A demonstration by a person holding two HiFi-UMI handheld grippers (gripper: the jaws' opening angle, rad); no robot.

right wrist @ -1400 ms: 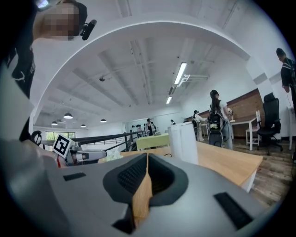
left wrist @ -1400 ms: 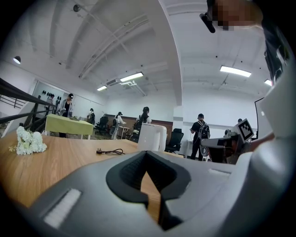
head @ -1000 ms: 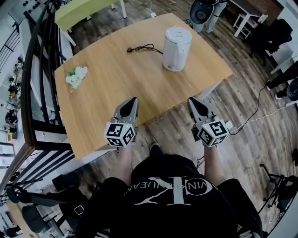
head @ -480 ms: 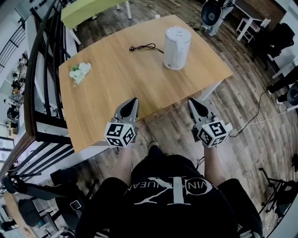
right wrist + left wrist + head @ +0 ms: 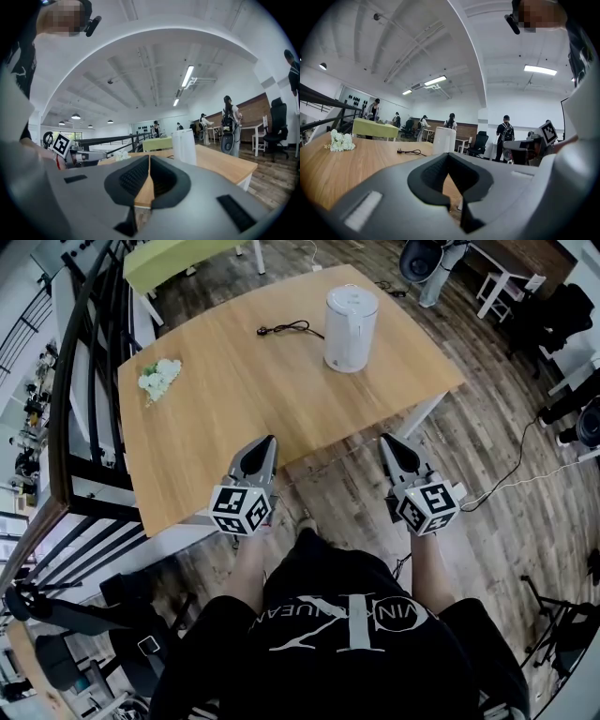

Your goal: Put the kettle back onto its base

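Note:
A white kettle [image 5: 350, 327] stands upright at the far right of the wooden table [image 5: 234, 418], and I cannot tell its base apart from it. A black cord [image 5: 291, 330] runs left from its foot. The kettle also shows small and far in the left gripper view [image 5: 443, 140] and the right gripper view [image 5: 184, 146]. My left gripper [image 5: 270, 441] and right gripper [image 5: 385, 441] hover side by side at the table's near edge, well short of the kettle. Both are shut with nothing between their jaws, as seen close up for the left gripper [image 5: 449, 155] and the right gripper [image 5: 149, 157].
A bunch of white flowers [image 5: 157, 379] lies at the table's left. A black railing [image 5: 84, 409] runs along the left side. Wooden floor, a yellow-green table [image 5: 178, 259], chairs and several people fill the room beyond.
The table and kettle have slid slightly farther from me in the head view. Both grippers have drawn back from the table's near edge and stayed shut.

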